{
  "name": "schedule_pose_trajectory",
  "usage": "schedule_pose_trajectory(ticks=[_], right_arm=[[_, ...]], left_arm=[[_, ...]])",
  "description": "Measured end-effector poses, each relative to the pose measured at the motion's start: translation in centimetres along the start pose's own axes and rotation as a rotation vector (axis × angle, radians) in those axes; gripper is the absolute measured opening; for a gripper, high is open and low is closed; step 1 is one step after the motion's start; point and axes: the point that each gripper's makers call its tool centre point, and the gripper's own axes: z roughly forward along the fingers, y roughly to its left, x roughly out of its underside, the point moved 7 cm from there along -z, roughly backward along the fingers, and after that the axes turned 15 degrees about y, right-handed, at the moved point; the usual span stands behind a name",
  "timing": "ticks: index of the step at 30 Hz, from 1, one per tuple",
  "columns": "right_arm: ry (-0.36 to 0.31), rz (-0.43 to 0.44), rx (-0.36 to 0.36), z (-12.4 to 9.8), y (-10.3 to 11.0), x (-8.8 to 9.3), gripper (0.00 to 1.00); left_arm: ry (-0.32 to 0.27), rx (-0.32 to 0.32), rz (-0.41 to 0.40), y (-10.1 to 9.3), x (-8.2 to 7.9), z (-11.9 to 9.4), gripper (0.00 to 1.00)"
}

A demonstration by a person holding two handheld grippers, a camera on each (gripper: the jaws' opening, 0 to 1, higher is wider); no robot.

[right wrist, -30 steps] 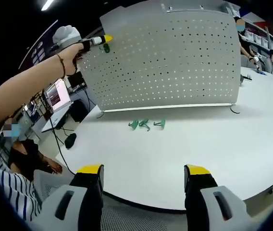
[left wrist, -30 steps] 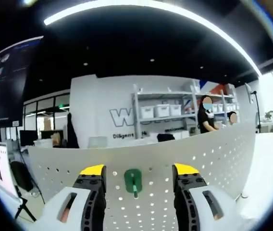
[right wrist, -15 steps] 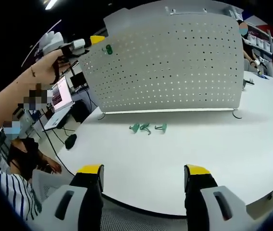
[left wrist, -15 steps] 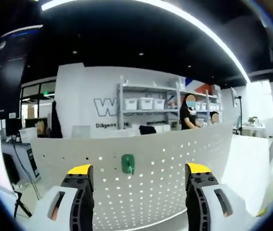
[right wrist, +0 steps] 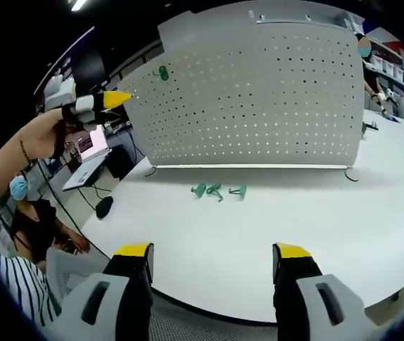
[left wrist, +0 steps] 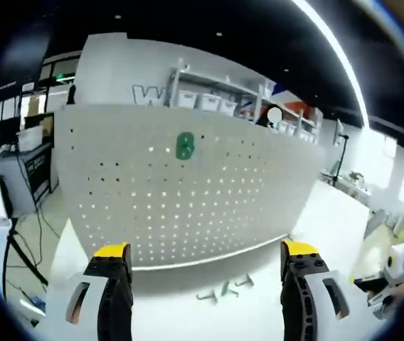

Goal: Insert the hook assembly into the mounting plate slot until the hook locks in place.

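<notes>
The big white perforated metal mounting plate [left wrist: 188, 192] stands upright on the white desk [right wrist: 259, 234], and it now sits well ahead of the left tool [left wrist: 205, 266], whereas a second ago that tool was pressed close to its upper edge. The left tool has drawn back and dropped lower; in the right gripper view it hangs in the air off the plate's left end, held in the person's hand [right wrist: 45, 135]. Its jaws stand wide apart with nothing between them.

The small green plastic hook [left wrist: 185, 145] remains on the plate, high up and straight ahead of the left tool, with no tool touching it. My reading is that this hook has been seated and released, so one insertion looks done.

Three more loose green hooks [right wrist: 218, 190] lie on the desk just in front of the plate's foot, far ahead of the right tool [right wrist: 213, 266], which hovers near the desk's near edge with its jaws wide and empty.

Whether the mounted hook has truly locked is too small and blurred to tell. The exact shape and orientation of the loose hooks is likewise unclear.
</notes>
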Motion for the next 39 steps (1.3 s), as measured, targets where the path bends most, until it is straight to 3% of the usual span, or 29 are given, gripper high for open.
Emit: schedule_pose_trajectory(ticks=[2, 6, 10, 39], right_arm=[[0.003, -0.008, -0.001, 0.0, 0.1, 0.1, 0.65], [0.009, -0.007, -0.003, 0.0, 0.2, 0.3, 0.65], [0.014, -0.013, -0.005, -0.1, 0.5, 0.5, 0.65], [0.033, -0.041, 0.001, -0.9, 2.1, 1.7, 0.65]], left_arm=[[0.01, -0.022, 0.008, 0.3, 0.8, -0.2, 0.89], [0.038, 0.016, -0.051, 0.1, 2.7, -0.6, 0.92], [0.068, -0.005, -0.051, 0.2, 4.4, -0.7, 0.99], [0.148, 0.076, -0.158, -1.3, 11.3, -3.4, 1.0]])
